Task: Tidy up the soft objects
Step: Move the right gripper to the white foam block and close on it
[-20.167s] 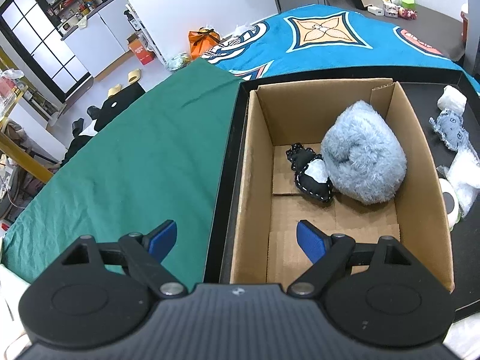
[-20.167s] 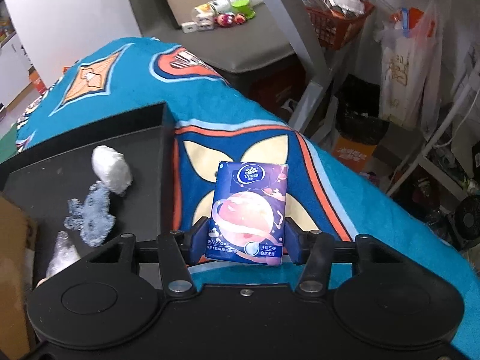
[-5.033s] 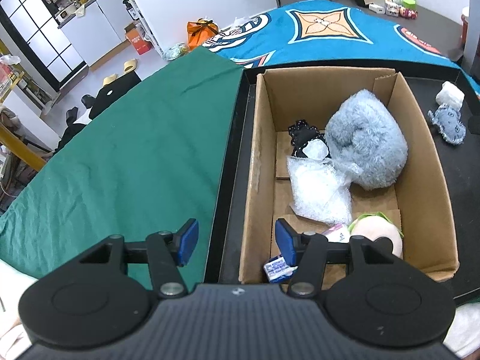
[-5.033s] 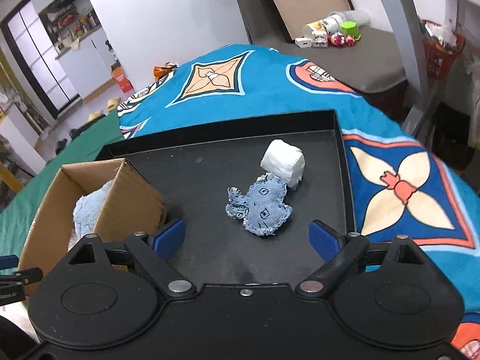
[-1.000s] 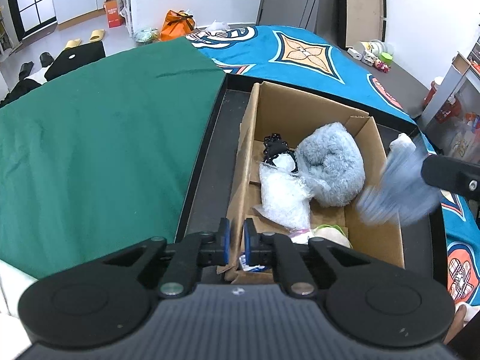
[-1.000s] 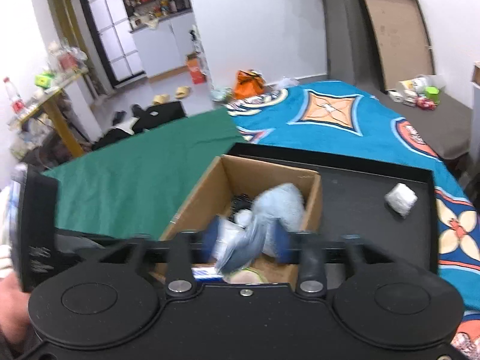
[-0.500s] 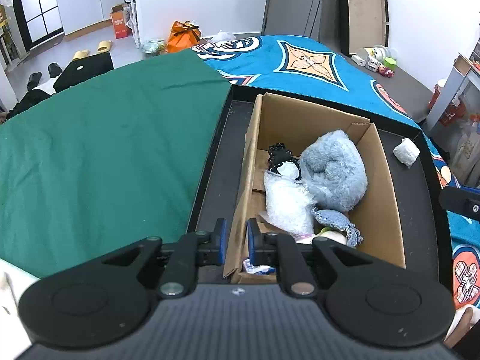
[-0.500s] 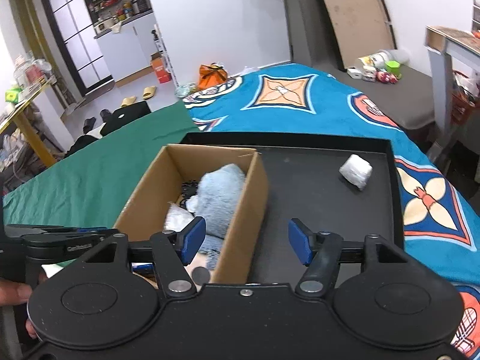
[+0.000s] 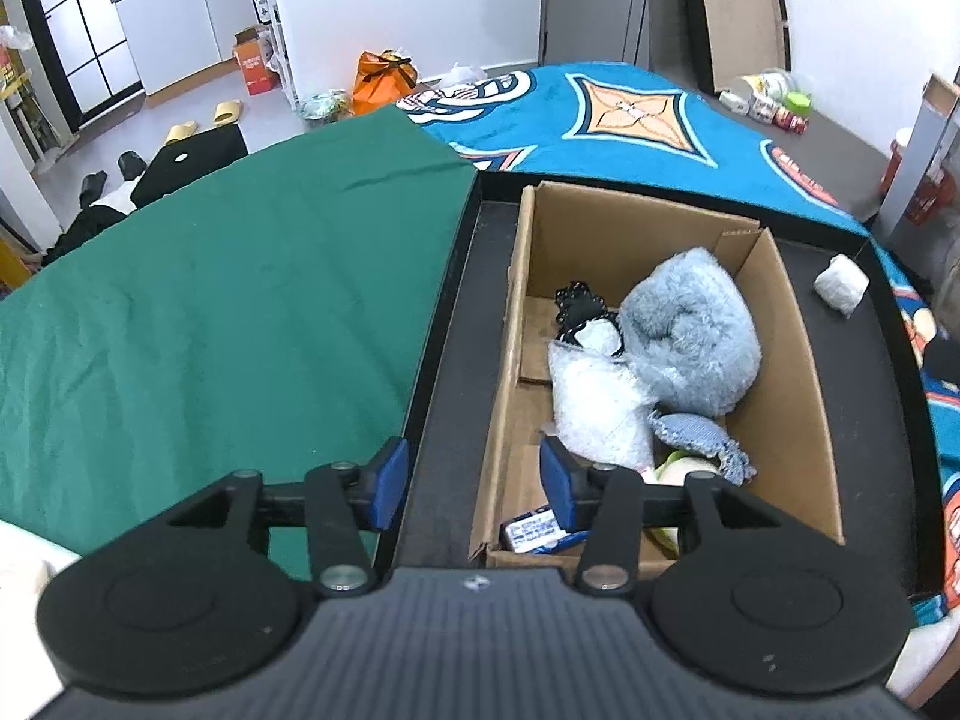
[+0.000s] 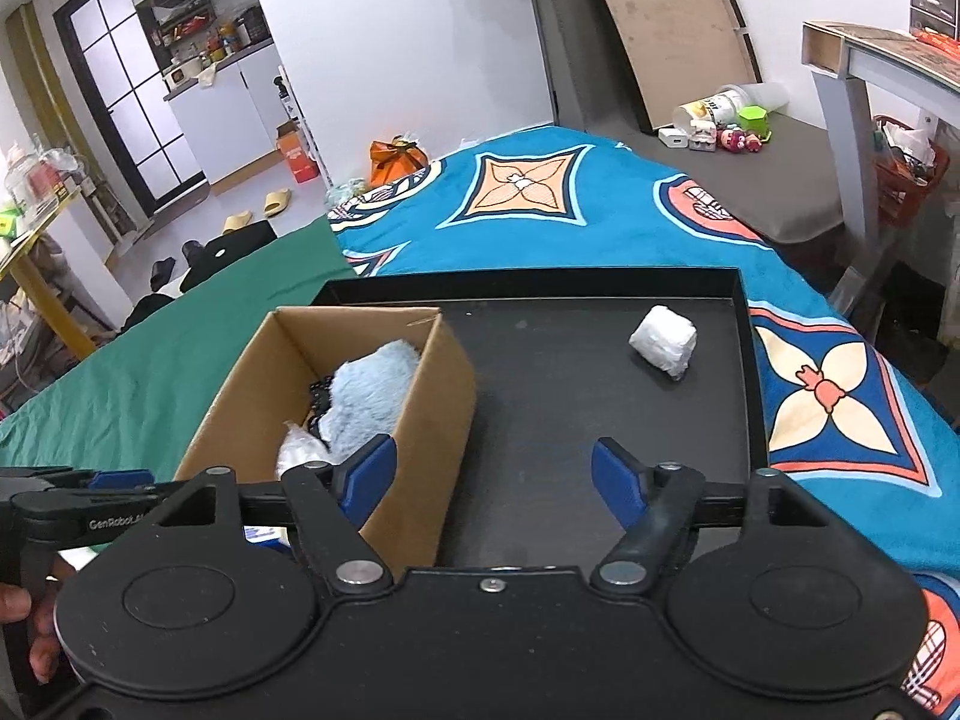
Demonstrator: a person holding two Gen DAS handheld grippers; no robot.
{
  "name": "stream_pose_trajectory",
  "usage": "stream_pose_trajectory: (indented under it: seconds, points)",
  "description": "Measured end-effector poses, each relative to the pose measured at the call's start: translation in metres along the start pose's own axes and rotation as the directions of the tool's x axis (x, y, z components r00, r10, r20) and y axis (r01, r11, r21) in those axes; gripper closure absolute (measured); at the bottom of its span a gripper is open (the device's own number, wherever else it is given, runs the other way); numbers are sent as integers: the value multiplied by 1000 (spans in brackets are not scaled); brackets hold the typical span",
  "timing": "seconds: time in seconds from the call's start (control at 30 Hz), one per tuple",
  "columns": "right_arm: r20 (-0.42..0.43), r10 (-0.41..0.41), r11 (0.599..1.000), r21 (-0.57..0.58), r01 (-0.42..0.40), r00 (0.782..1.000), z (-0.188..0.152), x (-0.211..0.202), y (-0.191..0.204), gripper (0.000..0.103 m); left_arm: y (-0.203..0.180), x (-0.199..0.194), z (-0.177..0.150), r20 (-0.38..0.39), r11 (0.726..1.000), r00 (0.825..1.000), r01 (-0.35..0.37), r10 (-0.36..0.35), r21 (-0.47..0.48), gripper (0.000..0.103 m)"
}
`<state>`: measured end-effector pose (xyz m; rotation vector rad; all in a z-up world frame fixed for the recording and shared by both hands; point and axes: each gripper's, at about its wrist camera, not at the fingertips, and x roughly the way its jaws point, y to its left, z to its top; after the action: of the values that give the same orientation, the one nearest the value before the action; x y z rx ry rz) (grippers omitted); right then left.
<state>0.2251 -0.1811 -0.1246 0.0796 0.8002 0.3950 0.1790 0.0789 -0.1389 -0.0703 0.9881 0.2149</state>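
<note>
White and crumpled, the last loose soft wad (image 10: 663,339) sits alone on the black tray (image 10: 540,384), toward its far right corner, well apart from the cardboard box (image 10: 420,414). From the right tool (image 10: 494,476) it lies ahead and a little to the right, with bare tray floor between; its longer side runs slantwise across the line of approach. That tool is spread wide and holds nothing. I'd say it is clearly the nearer one for this pick.

The left tool (image 9: 474,483) is also spread and empty, straddling the box's near-left wall over the tray edge. The wad (image 9: 841,283) is far off to its right, past the box.

Inside the box (image 9: 798,420) are a fluffy blue plush (image 9: 690,342), a clear plastic bag (image 9: 600,408), a denim scrap (image 9: 696,435) and a small black toy (image 9: 579,306). The tray rests on a bed with a teal patterned blanket (image 10: 600,204).
</note>
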Motion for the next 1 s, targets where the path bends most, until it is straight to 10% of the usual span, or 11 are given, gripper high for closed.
stream_pose_trajectory:
  seconds: [1.0]
  points:
    - [48,35,997,61,-38,998,24,58,-83,23,-29,13,5,-42,976,980,-190,195,105,52]
